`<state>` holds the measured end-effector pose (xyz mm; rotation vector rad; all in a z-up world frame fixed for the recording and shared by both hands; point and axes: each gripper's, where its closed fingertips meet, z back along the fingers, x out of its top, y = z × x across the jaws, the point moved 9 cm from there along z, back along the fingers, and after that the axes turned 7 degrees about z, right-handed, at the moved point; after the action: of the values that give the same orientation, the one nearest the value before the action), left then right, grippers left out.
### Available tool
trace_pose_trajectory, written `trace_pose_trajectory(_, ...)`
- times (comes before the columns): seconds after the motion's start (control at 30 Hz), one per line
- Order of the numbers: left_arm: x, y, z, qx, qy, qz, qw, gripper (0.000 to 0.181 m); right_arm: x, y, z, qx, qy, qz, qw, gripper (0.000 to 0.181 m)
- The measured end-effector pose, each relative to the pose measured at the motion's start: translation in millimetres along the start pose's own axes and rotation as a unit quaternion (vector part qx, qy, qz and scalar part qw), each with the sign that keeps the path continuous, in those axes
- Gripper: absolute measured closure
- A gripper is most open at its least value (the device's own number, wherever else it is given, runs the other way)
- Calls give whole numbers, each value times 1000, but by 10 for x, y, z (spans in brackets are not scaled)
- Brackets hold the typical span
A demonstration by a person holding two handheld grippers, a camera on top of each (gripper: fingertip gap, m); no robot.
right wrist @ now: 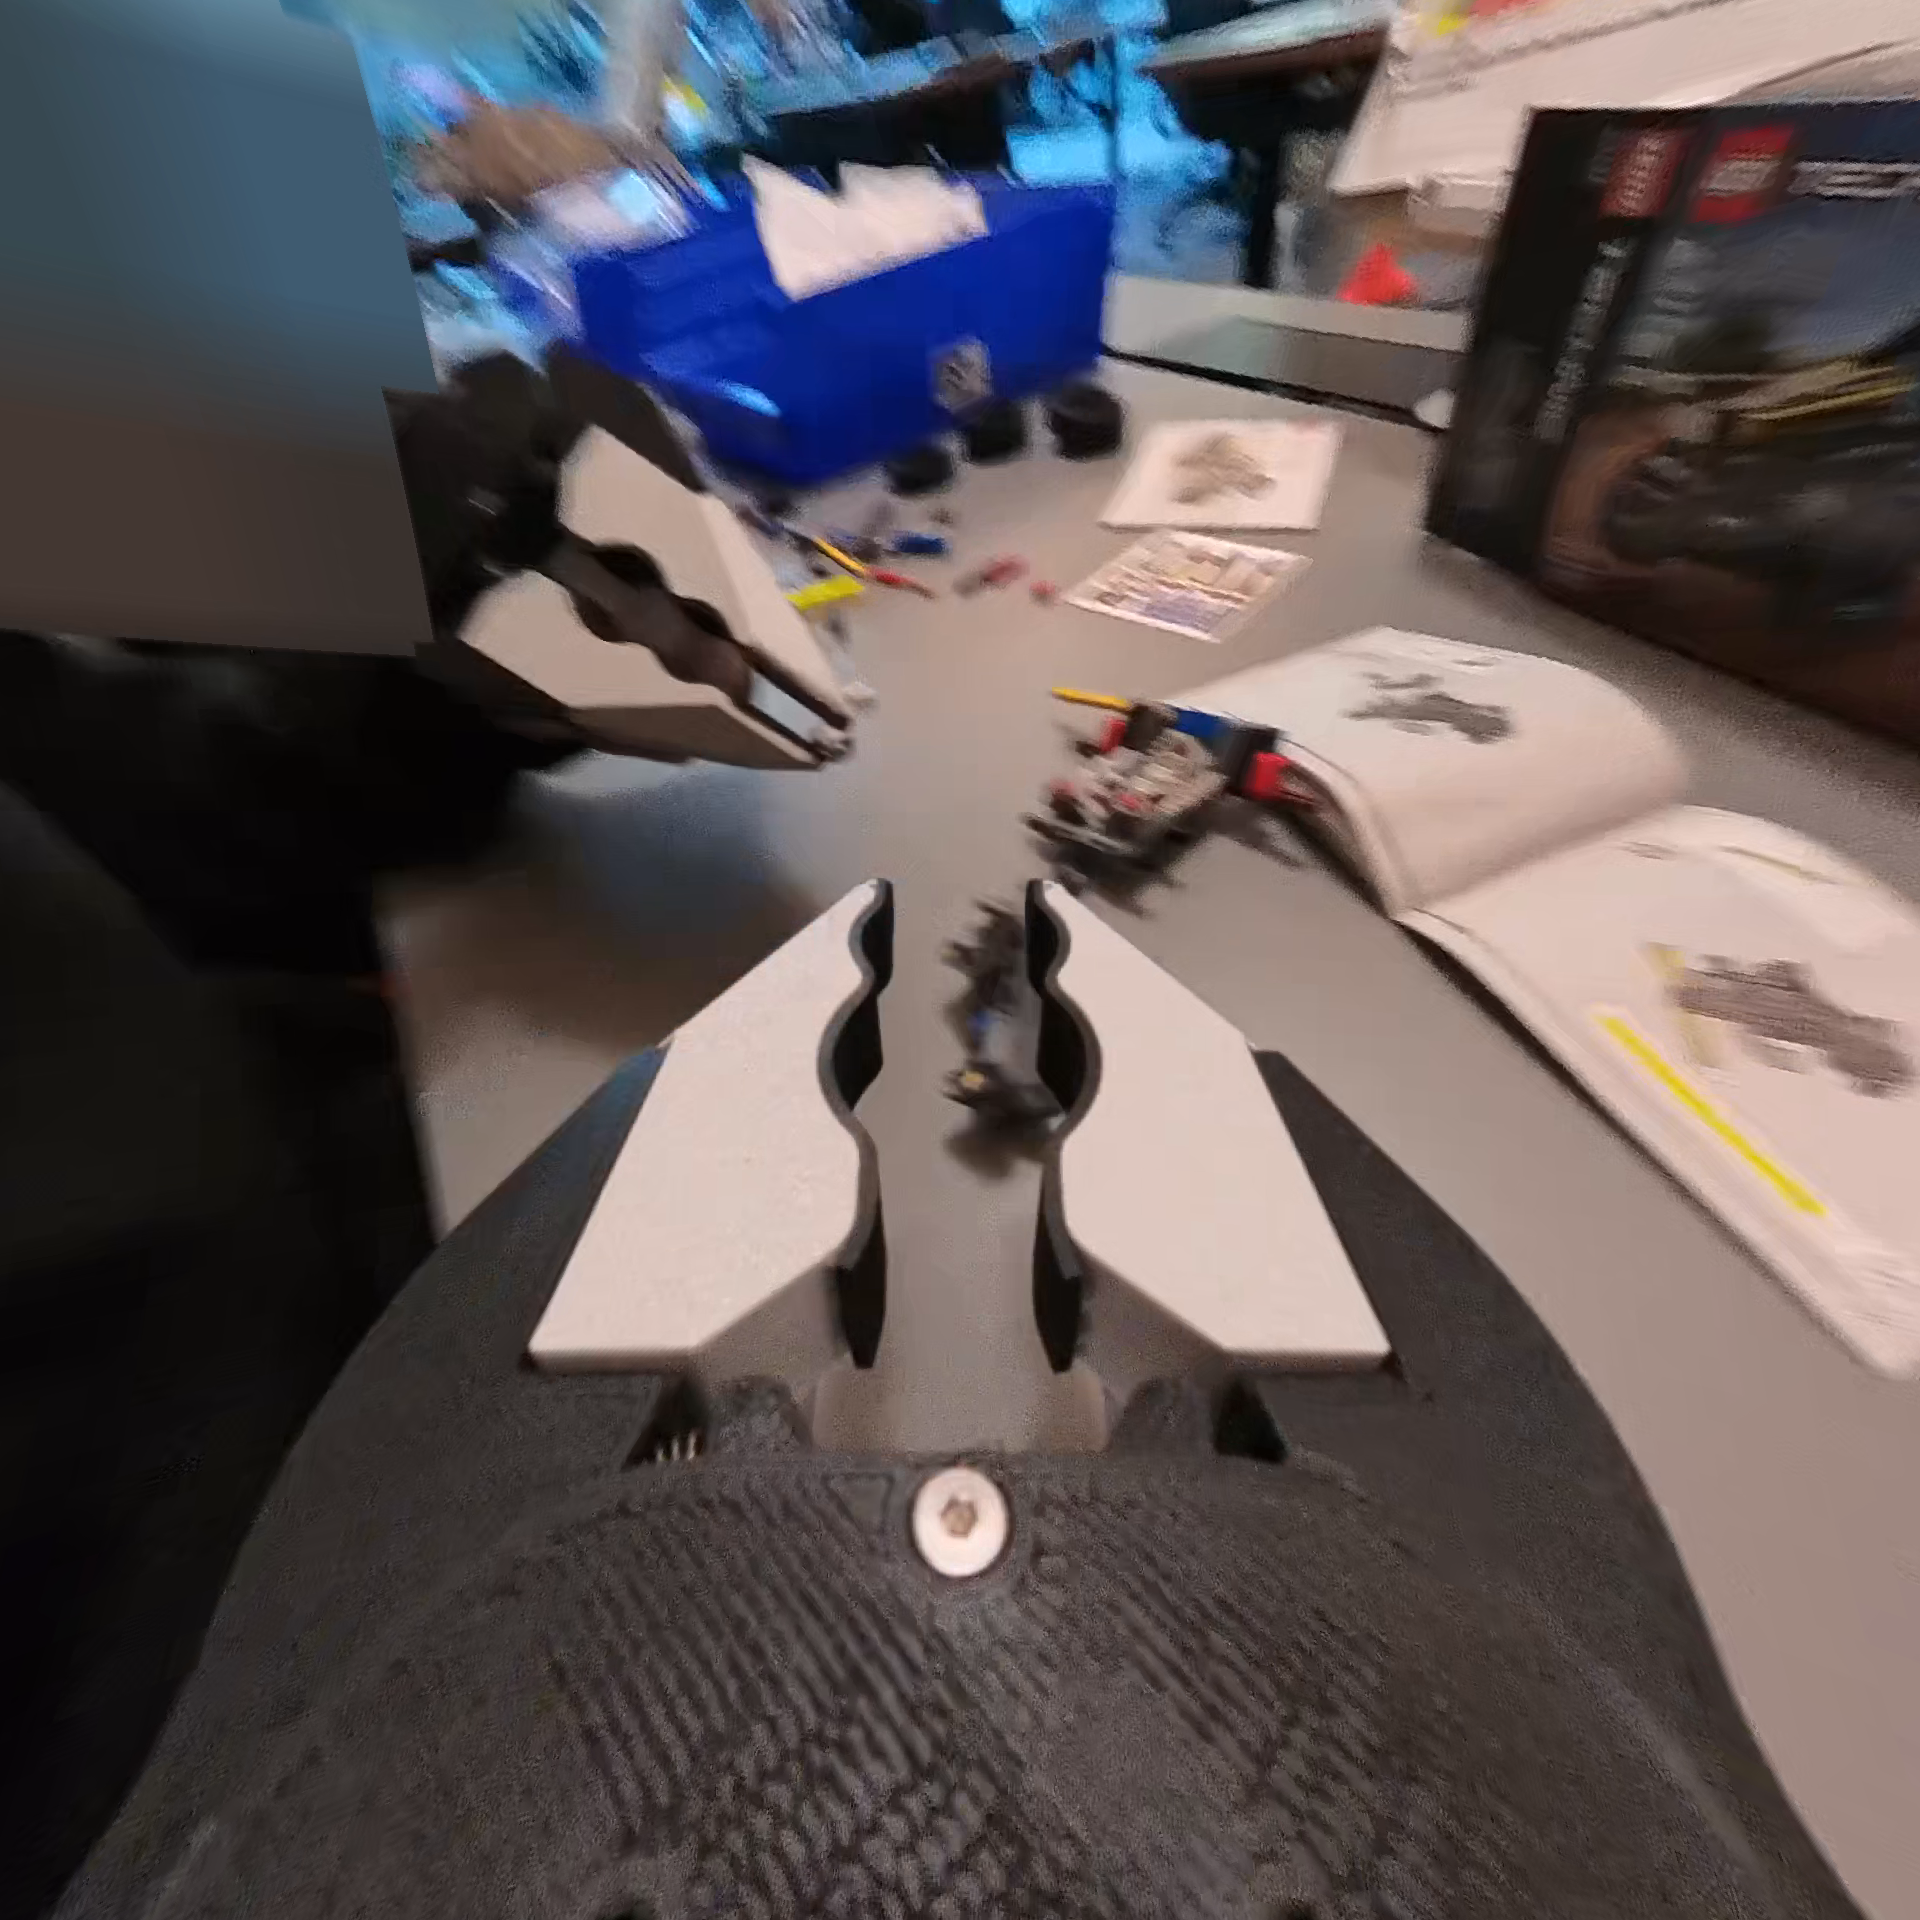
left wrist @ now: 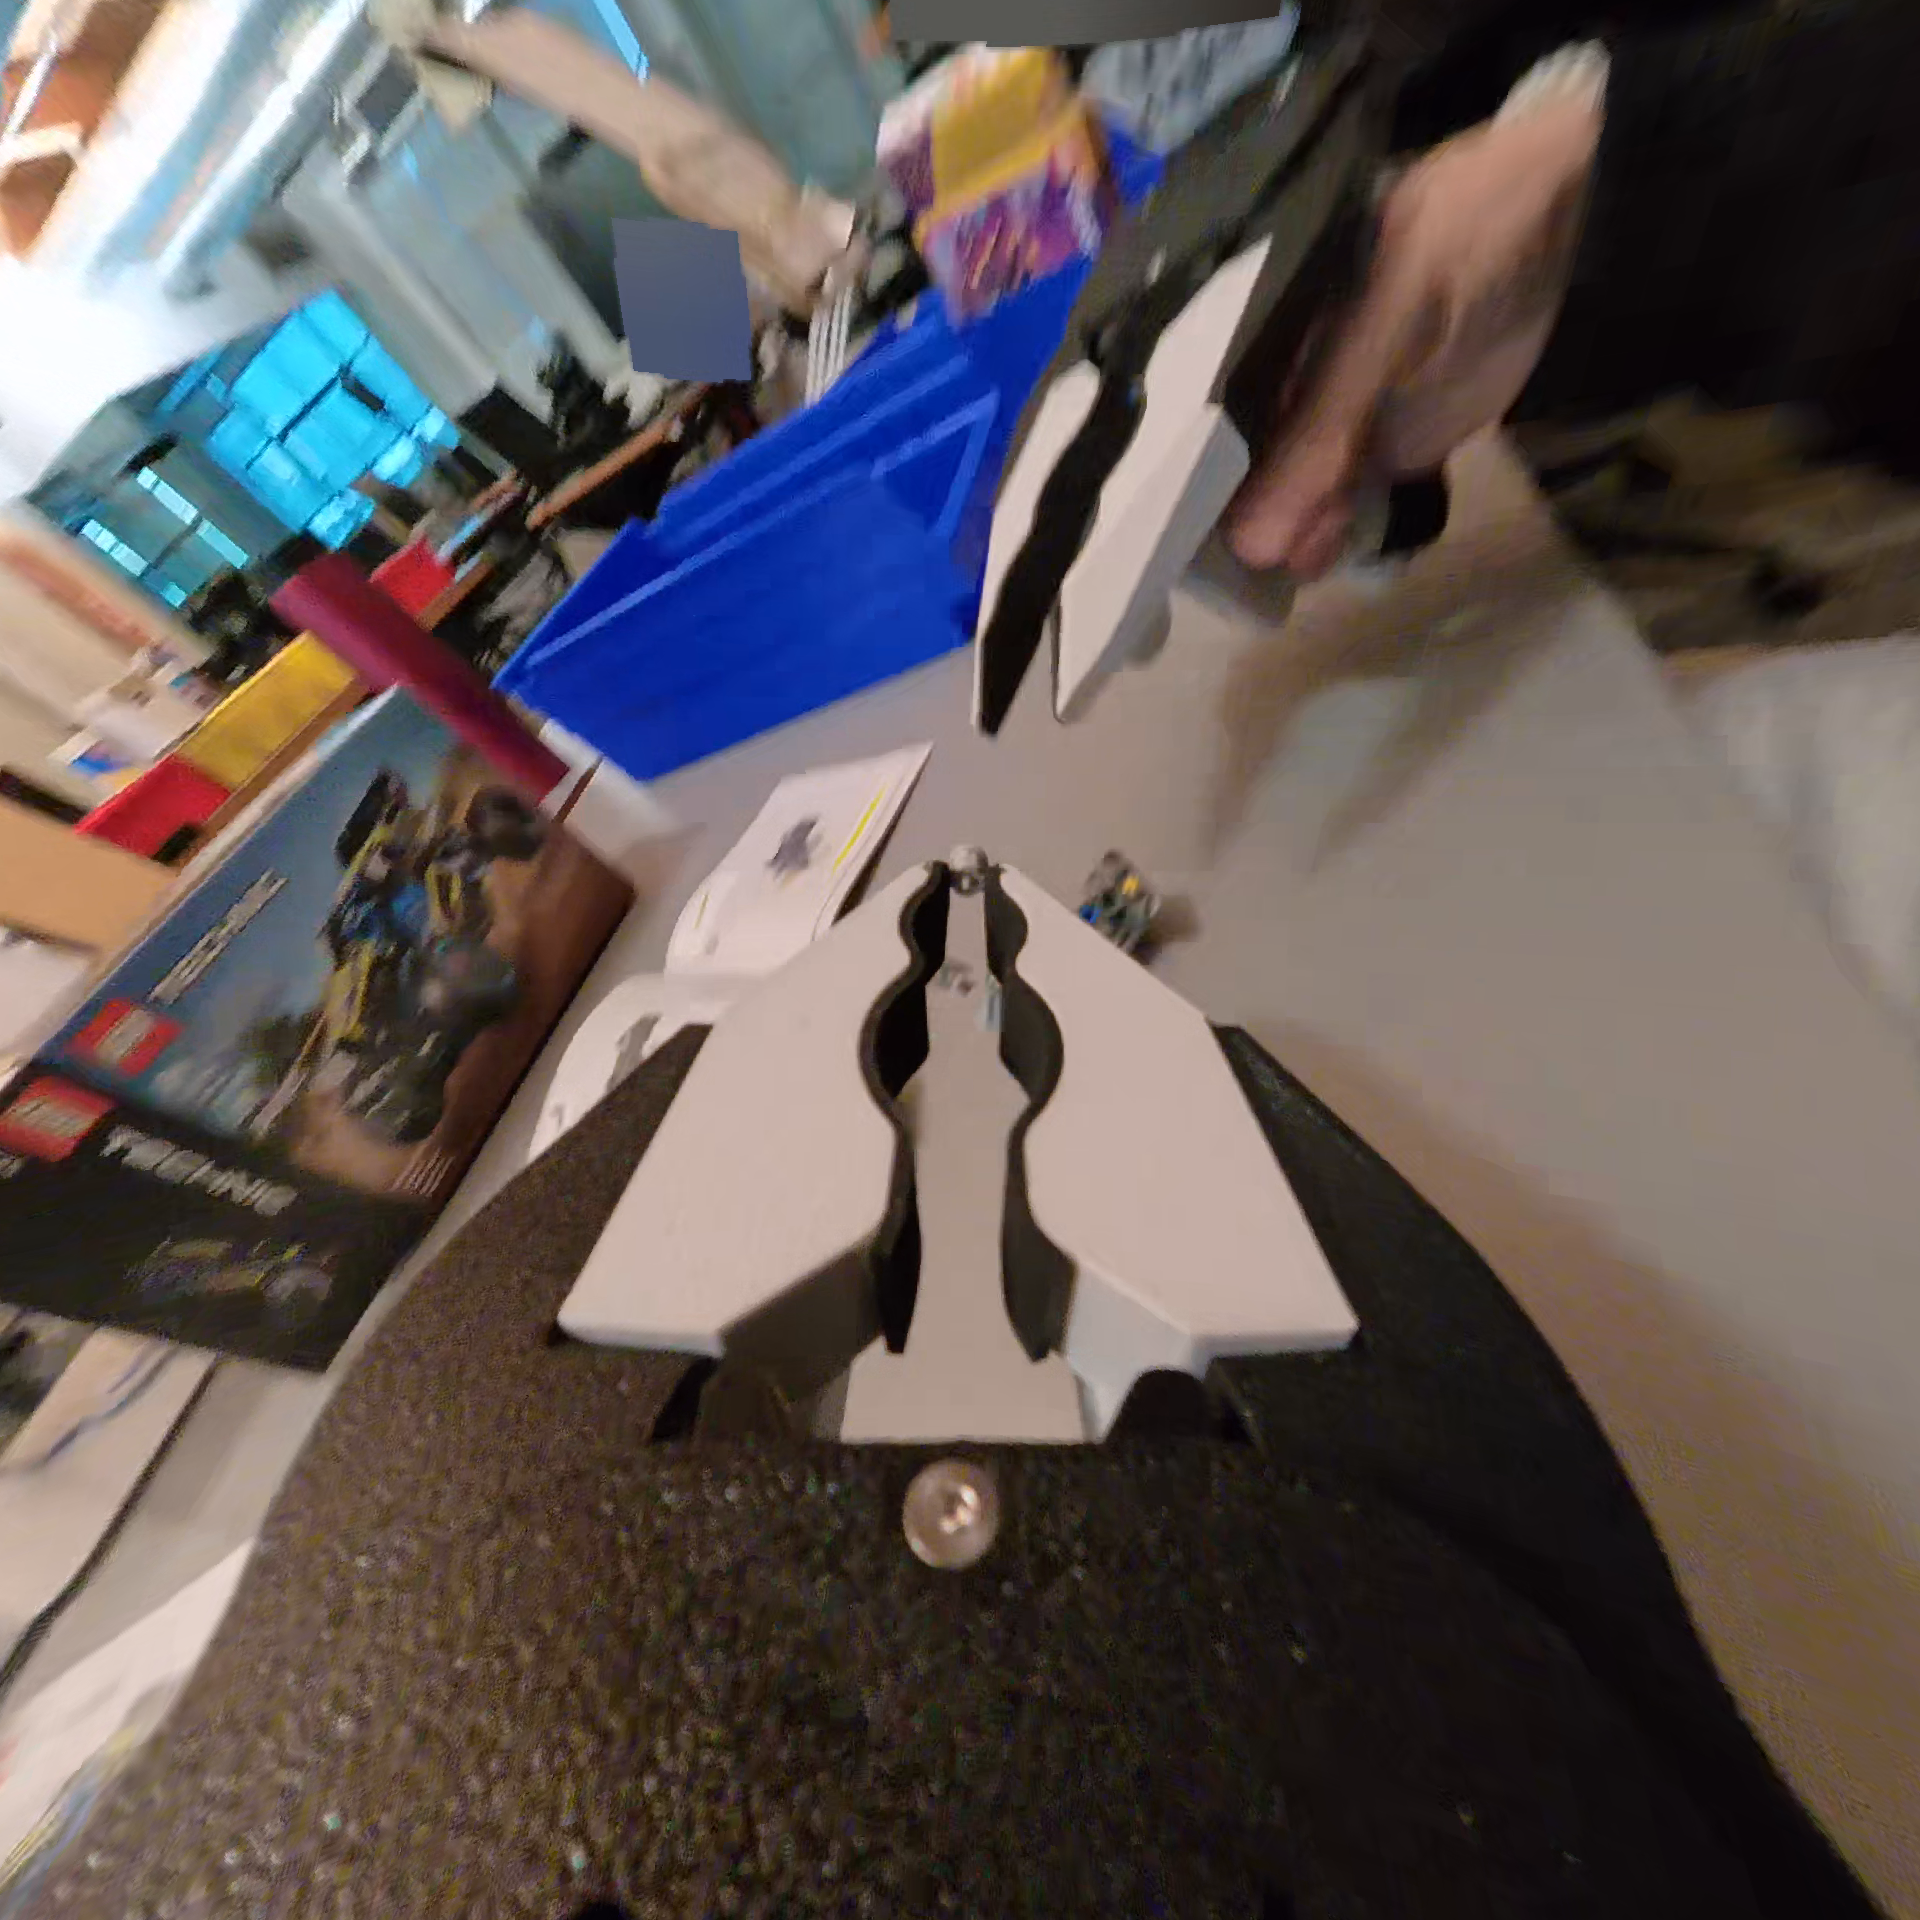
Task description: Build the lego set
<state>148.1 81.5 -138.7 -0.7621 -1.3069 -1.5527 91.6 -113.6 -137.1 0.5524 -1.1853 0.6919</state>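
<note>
Right wrist view takes in the grey table (right wrist: 727,852), the set's box (right wrist: 1683,395) standing far right and the blue bin (right wrist: 831,322) behind, something white poking out of it. The instruction book (right wrist: 1507,769) lies open. Touching its edge, the part-built model (right wrist: 1153,769), with loose pieces (right wrist: 935,571) scattered beyond, so plenty left, I'd say. Right gripper (right wrist: 956,904) spread, over a small dark sub-assembly (right wrist: 987,1029). Left gripper (left wrist: 966,883) pinching a tiny grey piece (left wrist: 968,860).
</note>
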Motion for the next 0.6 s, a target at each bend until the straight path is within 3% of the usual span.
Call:
trace_pose_trajectory(0.1, -80, -54, -116, 11, 61, -8, 998, 178, -51, -162, -146, -16, 64, 5, 998, 153)
trace_pose_trajectory(0.23, -127, -104, -230, 31, 108, -44, 993, 177, -166, -269, -386, 64, 133, -96, 984, 149)
trace_pose_trajectory(0.47, -177, -127, -287, 50, 139, -95, 984, 177, -254, -298, -492, 80, 163, -106, 978, 148)
trace_pose_trajectory(0.6, -182, -130, -290, 51, 137, -103, 984, 178, -195, -338, -397, 97, 149, -108, 978, 160)
